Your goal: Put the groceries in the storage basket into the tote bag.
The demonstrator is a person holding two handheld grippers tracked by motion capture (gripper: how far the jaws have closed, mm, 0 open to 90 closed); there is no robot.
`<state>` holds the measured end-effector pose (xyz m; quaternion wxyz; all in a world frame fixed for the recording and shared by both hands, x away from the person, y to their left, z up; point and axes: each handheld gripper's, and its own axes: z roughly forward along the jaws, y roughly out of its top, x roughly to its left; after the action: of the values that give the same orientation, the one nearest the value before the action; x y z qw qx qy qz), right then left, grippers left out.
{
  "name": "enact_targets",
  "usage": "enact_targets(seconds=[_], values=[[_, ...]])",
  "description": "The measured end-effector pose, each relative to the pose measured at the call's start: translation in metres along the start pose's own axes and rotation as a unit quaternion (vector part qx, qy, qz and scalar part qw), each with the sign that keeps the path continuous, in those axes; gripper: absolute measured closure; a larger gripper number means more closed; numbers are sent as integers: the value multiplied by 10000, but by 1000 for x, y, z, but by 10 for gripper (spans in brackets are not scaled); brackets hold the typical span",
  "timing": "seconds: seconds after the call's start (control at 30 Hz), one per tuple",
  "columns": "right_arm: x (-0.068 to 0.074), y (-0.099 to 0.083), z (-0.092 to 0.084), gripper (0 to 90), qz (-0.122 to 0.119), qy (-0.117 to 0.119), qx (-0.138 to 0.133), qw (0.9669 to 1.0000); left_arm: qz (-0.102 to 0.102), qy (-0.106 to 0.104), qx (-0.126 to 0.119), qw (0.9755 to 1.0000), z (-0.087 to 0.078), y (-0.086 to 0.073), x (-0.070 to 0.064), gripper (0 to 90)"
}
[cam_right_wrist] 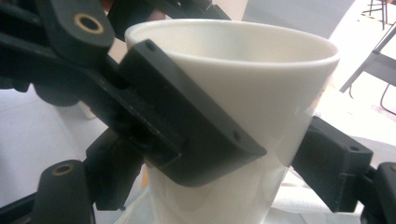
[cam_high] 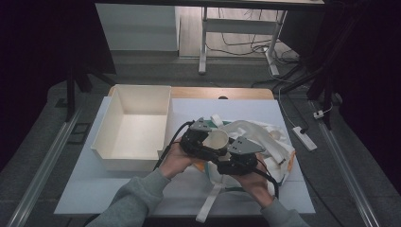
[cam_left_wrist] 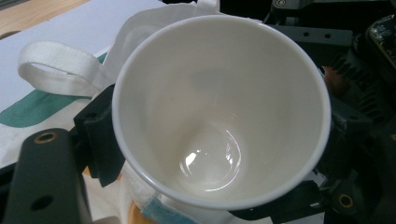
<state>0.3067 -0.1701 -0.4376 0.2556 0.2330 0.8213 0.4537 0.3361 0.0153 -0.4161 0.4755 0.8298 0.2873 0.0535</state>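
A white tapered cup point(cam_high: 216, 139) is held above a white tote bag point(cam_high: 269, 142) with green print. My left gripper point(cam_high: 208, 143) is shut on it. In the left gripper view I look down into the empty cup point(cam_left_wrist: 219, 116), and the black pads point(cam_left_wrist: 99, 140) press on its wall just under the rim. My right gripper point(cam_high: 226, 153) comes in from the right. In the right gripper view its two jaws stand on either side of the cup's point(cam_right_wrist: 261, 107) lower part, close to the wall, and I see no firm press. The left gripper's pad point(cam_right_wrist: 187, 130) crosses in front of the cup.
An empty white box point(cam_high: 135, 125) stands on the white table mat point(cam_high: 85, 189) to the left of the hands. The bag's straps point(cam_high: 210, 203) trail toward the front edge. A power strip point(cam_high: 304, 138) lies on the floor at the right.
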Motion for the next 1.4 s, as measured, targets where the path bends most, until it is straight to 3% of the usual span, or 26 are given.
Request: enact_targets(seconds=[0.37,0.67,0.93,1.1,1.2,1.4], values=[[1,-2,0,222,-5,-28,7,10000,-10,4,1,10000,1,-1,0,192],[-1,-5,-1,222,11,-57,96,9999,-85,21,-345,9994,-15,1,0,164],[-12,-11,-4,222,130,-197,100,9997,-177,64,-611,9980,-37,2,7,161],[-19,-13,-8,222,200,-304,112,9993,-111,112,-677,9976,-50,2,6,166],[-25,-14,-12,222,242,-403,103,9988,-74,168,-657,9977,-55,1,7,170],[-38,-19,-20,222,381,-596,117,9974,-195,274,-582,9977,-57,-1,16,173]])
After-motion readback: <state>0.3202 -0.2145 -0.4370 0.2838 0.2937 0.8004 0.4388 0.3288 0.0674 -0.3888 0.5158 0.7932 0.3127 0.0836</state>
